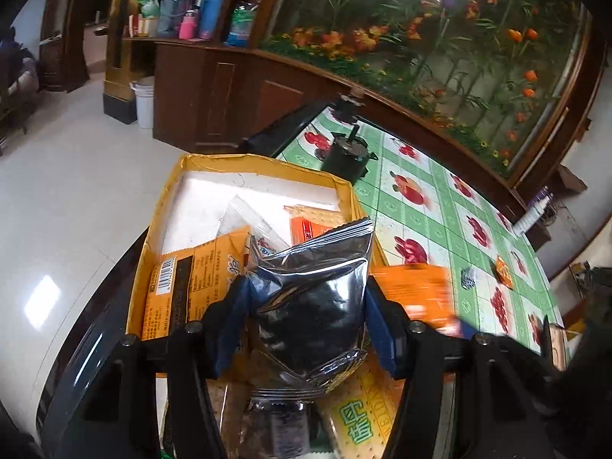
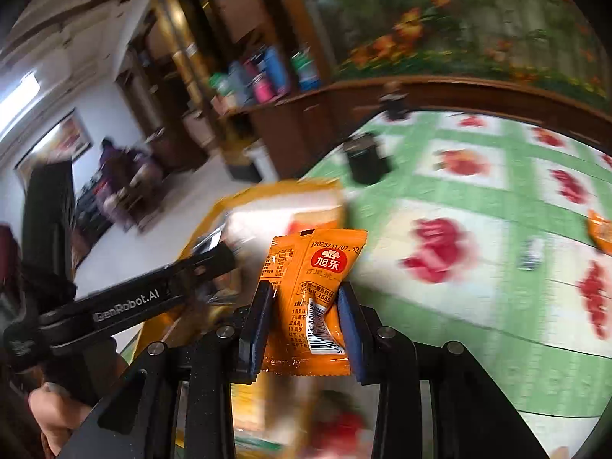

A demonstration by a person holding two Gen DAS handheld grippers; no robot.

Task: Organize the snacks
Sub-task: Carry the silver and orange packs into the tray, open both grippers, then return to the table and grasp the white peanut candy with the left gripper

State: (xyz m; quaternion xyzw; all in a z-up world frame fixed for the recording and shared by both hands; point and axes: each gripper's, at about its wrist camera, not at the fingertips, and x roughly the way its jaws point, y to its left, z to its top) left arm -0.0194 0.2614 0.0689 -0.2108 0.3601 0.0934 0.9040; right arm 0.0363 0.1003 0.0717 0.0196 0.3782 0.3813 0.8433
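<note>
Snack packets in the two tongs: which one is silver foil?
The shiny silver foil packet in the left tongs; the right tongs hold an orange one.

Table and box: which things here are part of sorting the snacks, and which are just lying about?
Job:
- silver packet in left gripper
- orange packet in right gripper
- yellow box with packets inside
- loose orange snack on the tablecloth

Lying about:
- black pot
- bottles on the shelf
- white bucket

Both tongs are black, angular frames with silver screw heads and blue pads on the fingers (image 1: 376, 310). The left tongs (image 2: 126, 302) carry white lettering (GenRobot.AI) along one arm.
</note>
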